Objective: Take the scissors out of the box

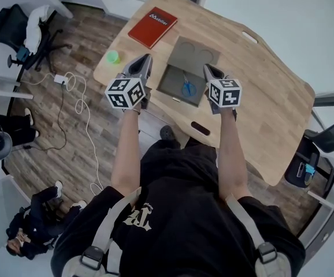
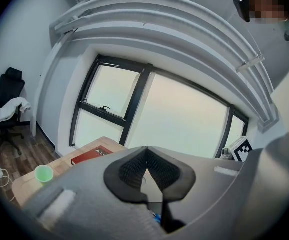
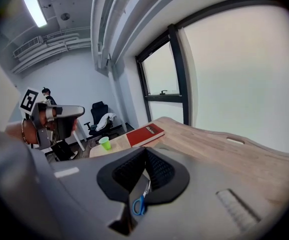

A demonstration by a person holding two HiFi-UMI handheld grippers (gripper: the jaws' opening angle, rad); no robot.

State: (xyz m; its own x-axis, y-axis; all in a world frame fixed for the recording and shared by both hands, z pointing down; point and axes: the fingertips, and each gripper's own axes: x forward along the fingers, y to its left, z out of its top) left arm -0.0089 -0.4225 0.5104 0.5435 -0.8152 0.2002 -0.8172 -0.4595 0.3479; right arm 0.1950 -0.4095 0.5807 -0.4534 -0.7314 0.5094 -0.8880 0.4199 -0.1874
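Note:
Scissors (image 1: 188, 88) with blue handles lie inside an open grey box (image 1: 168, 81) near the front of the wooden table (image 1: 259, 97); the box's lid (image 1: 195, 53) is folded back behind it. My left gripper (image 1: 147, 60) hovers just left of the box and my right gripper (image 1: 208, 69) just right of it, both above the table. In the left gripper view the left gripper (image 2: 145, 149) is shut with its pads meeting and nothing held. The right gripper (image 3: 146, 150) is likewise shut and empty, and the scissors (image 3: 138, 204) show below its pads.
A red book (image 1: 152, 26) lies at the table's far left and a green cup (image 1: 113, 56) stands near its left edge. Office chairs (image 1: 22, 30) and white cables (image 1: 74, 85) occupy the floor at left. A person (image 1: 31, 227) sits on the floor at lower left.

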